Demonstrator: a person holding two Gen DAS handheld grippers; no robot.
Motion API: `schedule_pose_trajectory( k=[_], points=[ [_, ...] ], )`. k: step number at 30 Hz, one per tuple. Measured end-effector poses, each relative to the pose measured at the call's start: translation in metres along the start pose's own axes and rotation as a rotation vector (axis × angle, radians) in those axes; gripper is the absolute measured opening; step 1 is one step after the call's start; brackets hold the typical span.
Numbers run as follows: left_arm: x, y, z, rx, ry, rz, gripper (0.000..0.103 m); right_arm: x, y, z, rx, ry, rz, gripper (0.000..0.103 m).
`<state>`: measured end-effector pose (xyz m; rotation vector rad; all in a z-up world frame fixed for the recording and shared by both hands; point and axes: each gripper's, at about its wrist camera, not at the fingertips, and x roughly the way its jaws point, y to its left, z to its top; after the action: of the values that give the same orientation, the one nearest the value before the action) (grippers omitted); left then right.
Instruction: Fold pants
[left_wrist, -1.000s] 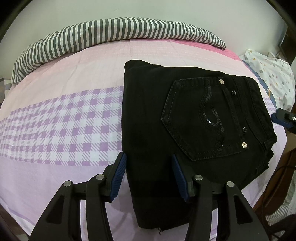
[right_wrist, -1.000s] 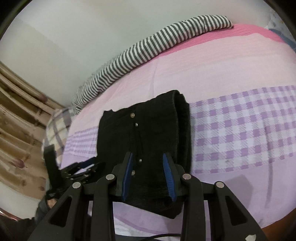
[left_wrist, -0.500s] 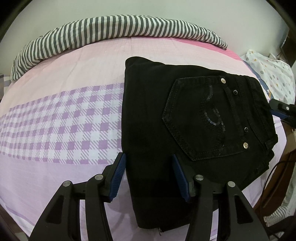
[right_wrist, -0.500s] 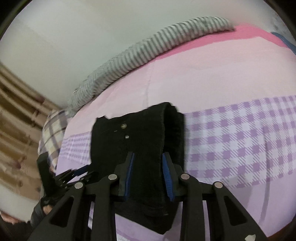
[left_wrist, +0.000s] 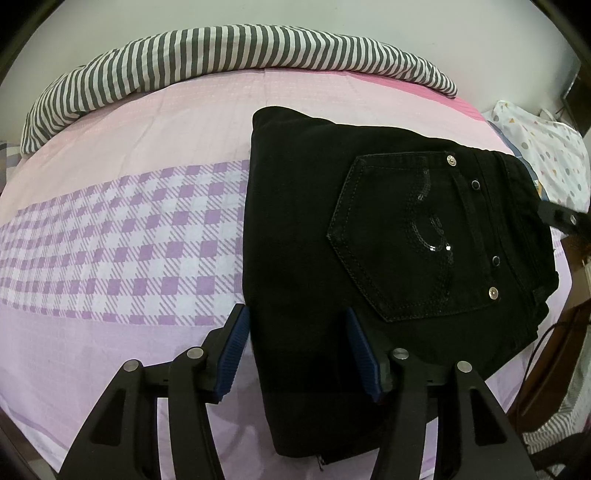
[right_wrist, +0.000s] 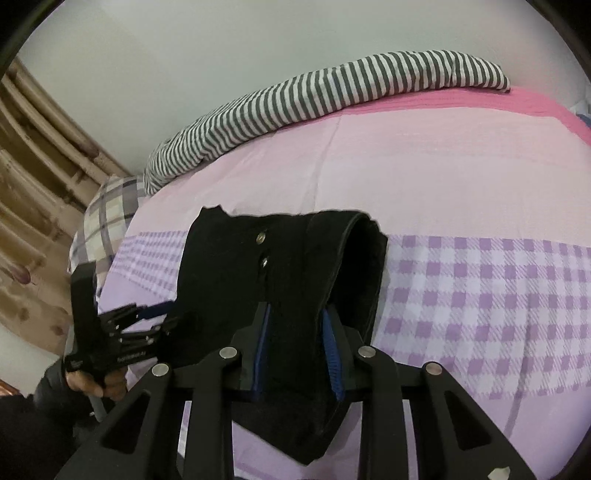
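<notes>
Pants (left_wrist: 369, 240) already folded down to a compact black bundle on the bed (left_wrist: 129, 240), back pocket (left_wrist: 399, 236) facing up, waistband end toward the right tool (right_wrist: 297, 332). Judged well along: legs doubled over, only a last tidy or a final fold and a let-go seemingly left. Lay directly ahead of and beneath the left tool (left_wrist: 297, 347), near edge of the bundle running between its two blue pads, left pad just beside the bundle's left edge and over the sheet, right pad over the cloth. Left tool stood about half open, pads apart from the fabric as far as could be told, nothing clamped. Right tool narrowed on a thick raised fold at the waistband end, cloth filling the gap between its pads and lifted off the bed, layers gaping open just ahead of the tips. Seen from the right wrist, left tool off to the left at the bundle's far side, a hand (right_wrist: 96, 384) around its handle. Striped bedding (left_wrist: 221, 62) lay well beyond both tools, against the wall.
</notes>
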<state>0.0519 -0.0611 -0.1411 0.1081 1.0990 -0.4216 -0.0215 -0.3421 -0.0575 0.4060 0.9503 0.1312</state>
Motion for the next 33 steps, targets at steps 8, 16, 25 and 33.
schedule_pose_trajectory(
  k=[8, 16, 25, 33],
  points=[
    [0.002, 0.001, 0.001, 0.003, 0.009, 0.007, 0.056, 0.003, -0.003, 0.026, 0.014, -0.031, 0.056, 0.027],
    [0.004, 0.003, 0.002, 0.005, 0.016, 0.009, 0.056, 0.006, 0.014, -0.003, -0.054, 0.080, 0.104, 0.028],
    [0.005, 0.003, 0.002, 0.008, 0.018, 0.011, 0.057, 0.009, -0.007, -0.039, 0.026, 0.173, 0.128, 0.023],
    [0.001, 0.002, 0.002, 0.024, 0.018, 0.013, 0.057, -0.015, 0.014, -0.045, 0.054, 0.060, 0.122, 0.009]
  ],
)
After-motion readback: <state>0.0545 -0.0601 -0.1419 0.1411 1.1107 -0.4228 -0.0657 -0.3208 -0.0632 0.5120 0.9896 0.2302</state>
